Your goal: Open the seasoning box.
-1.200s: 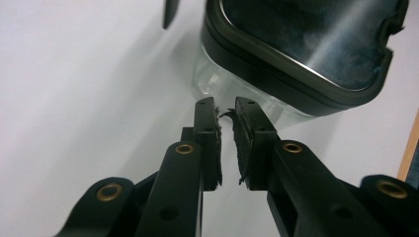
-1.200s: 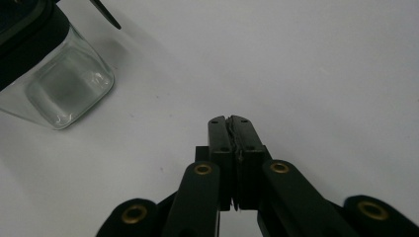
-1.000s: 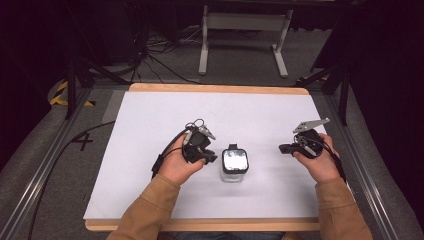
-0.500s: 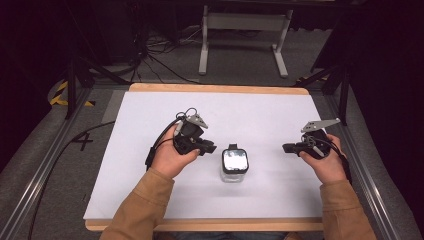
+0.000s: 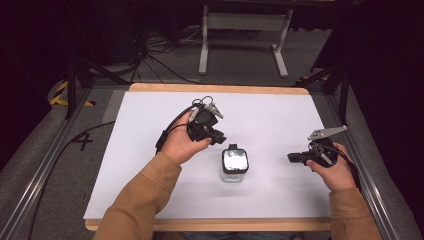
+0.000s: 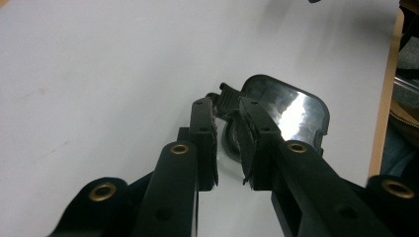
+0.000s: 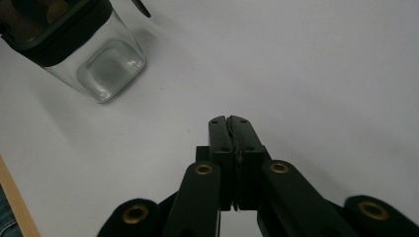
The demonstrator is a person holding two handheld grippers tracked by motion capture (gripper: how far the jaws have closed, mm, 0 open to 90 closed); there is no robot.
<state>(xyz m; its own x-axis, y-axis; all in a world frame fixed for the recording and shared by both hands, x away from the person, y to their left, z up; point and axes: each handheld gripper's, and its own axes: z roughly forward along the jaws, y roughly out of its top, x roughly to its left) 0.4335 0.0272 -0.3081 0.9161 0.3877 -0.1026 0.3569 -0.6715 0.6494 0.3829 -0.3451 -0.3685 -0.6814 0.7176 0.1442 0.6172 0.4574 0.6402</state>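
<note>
One white table, dark room, glass jar centred, left claw slightly parted and empty, right claw closed, empty.

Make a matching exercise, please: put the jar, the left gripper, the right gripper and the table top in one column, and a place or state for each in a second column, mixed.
Column 1:
1. jar
2. left gripper
3. right gripper
4. table top

Column 2:
a. jaws pressed together, nothing between them
b. white, with a wooden edge
c. clear glass, black lid, upright between the hands
d. jaws slightly apart, above the jar's lid

Pairs: 1-c, 2-d, 3-a, 4-b
</note>
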